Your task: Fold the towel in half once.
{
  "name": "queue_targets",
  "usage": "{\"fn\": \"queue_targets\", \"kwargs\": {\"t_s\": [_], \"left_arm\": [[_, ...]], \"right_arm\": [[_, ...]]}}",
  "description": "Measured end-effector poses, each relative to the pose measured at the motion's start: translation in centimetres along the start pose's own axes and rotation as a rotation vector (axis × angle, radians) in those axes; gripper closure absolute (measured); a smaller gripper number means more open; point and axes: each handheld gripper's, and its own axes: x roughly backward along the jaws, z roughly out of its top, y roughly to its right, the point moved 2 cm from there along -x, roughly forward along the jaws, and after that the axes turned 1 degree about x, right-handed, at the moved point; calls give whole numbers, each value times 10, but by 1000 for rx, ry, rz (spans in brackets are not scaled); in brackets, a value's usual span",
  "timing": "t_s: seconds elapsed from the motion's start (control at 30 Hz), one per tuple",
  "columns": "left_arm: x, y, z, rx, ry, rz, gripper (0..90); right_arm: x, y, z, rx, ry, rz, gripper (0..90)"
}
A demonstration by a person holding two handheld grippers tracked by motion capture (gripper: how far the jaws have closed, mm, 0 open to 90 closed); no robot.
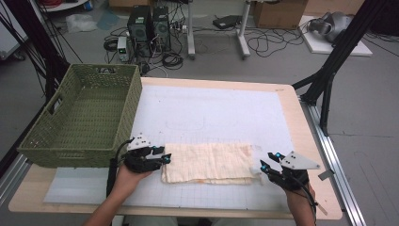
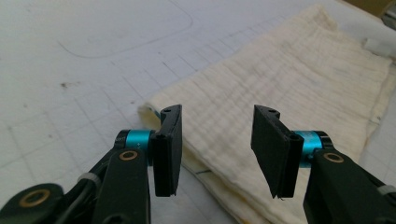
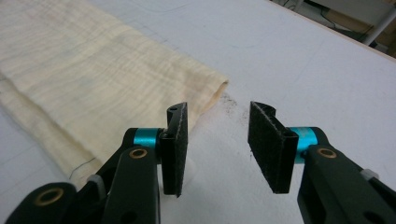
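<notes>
- High view: we see the folded cream cloth (image 1: 209, 163) lying flat on the white gridded mat (image 1: 211, 113), near the mat's front edge, with the green woven basket (image 1: 84, 115) standing well to the cloth's left and behind it.
- Our left gripper (image 1: 165, 158) sits at the cloth's left end, jaws pointing along the cloth; the left hand (image 1: 131, 172) grips it from behind, forearm coming up from the lower edge.
- Our right gripper (image 1: 264, 165) sits just beside the cloth's right end, jaws aimed back toward the cloth, the right hand (image 1: 296, 186) under its grey plate.
- In the left gripper view we see the left gripper (image 2: 217, 147) with jaws spread wide, nothing between them, poised over the cloth's (image 2: 280, 102) near corner.
- In the right gripper view the right gripper (image 3: 218, 144) also has its jaws wide apart and grasps nothing; the cloth's (image 3: 93, 79) folded end lies just beyond its one jaw, bare mat (image 3: 303, 65) under the other.
- We cannot tell whether either gripper's jaw tips touch the cloth.
- The forearms are cut off by the high view's bottom edge.
</notes>
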Motion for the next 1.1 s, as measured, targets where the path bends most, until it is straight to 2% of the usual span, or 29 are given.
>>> {"fn": "queue_targets", "kwargs": {"t_s": [0.1,0.2,0.37,0.4,0.47,0.63,0.67,0.77,0.87,0.97,1.0,1.1], "left_arm": [[-4,5,-3,-26,-38,-3,535],[-8,11,-6,-73,-69,-6,555],[-12,20,-13,-161,-102,-10,839],[-12,20,-13,-170,-102,-14,878],[-10,20,-12,-173,-96,-19,896],[-4,19,-10,-162,-55,-30,895],[-4,19,-10,-152,-51,-38,862],[-8,21,-11,-122,-76,-52,617],[-10,22,-12,-127,-89,-50,556],[-7,21,-10,-121,-68,-34,555],[-5,19,-9,-114,-58,-26,555],[2,13,-6,-90,-28,-3,554]], "right_arm": [[1,1,0,-24,14,5,577],[-6,-5,1,-20,10,39,571],[-18,-17,3,0,-9,106,566],[-20,-19,4,7,-12,118,566],[-23,-23,4,17,-19,150,567],[-28,-30,2,40,-43,239,603],[-29,-31,1,39,-48,255,612],[-34,-37,0,38,-70,313,651],[-42,-43,-3,48,-115,352,700],[-44,-43,-2,28,-129,380,829],[-44,-44,-2,35,-127,387,860],[-43,-46,-1,34,-122,398,879]]}}
